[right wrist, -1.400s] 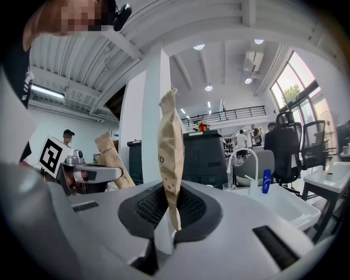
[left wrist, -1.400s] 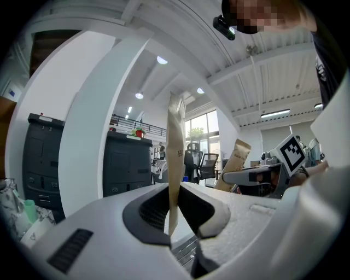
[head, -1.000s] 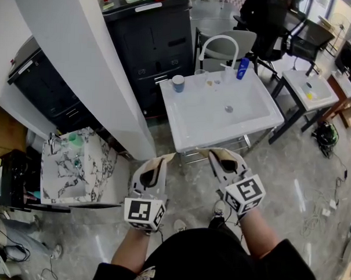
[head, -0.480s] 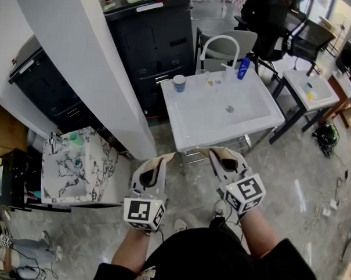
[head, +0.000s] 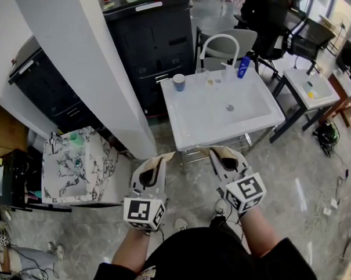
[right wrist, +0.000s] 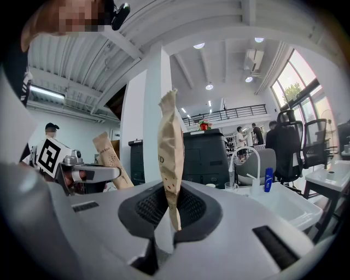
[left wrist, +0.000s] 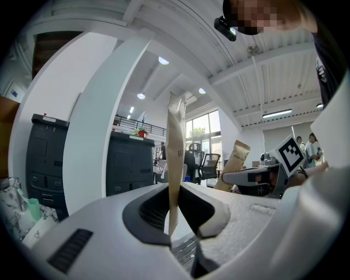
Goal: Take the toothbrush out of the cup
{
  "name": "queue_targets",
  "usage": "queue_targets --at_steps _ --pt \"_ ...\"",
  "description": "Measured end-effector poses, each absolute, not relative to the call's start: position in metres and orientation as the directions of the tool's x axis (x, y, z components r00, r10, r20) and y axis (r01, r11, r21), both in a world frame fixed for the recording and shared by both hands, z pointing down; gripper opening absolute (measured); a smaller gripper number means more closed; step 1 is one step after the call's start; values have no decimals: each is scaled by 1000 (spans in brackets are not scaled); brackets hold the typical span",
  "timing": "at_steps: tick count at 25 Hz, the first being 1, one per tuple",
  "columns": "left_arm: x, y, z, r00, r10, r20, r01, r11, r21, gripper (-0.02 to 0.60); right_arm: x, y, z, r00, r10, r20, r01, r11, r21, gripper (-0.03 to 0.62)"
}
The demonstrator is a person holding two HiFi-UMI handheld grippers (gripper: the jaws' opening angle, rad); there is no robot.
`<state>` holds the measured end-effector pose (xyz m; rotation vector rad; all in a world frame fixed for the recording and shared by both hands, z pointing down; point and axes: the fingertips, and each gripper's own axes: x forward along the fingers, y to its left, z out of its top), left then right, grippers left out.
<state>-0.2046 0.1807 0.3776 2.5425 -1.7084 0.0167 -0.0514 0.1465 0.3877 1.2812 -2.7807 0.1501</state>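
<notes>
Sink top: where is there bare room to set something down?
The basin is bare from the drain forward to its near rim. The far rim is crowded: the cup, glass, white bottle and blue bottle line up under the faucet.

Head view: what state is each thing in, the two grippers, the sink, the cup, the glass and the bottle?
left gripper: shut, nothing held.
right gripper: shut, nothing held.
sink: basin bare, no water running.
cup: upright on the sink's back edge, contents too small to tell.
glass: upright beside the cup.
bottle: standing at the back edge.
</notes>
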Motion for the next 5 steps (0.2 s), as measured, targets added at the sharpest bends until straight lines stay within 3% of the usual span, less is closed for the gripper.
queue_targets --at_steps 5 --pt "-203 183 379 380 -923 51 -924 -378 58 43 -49 149 389 -646 -755 110 -763 644 -56 24"
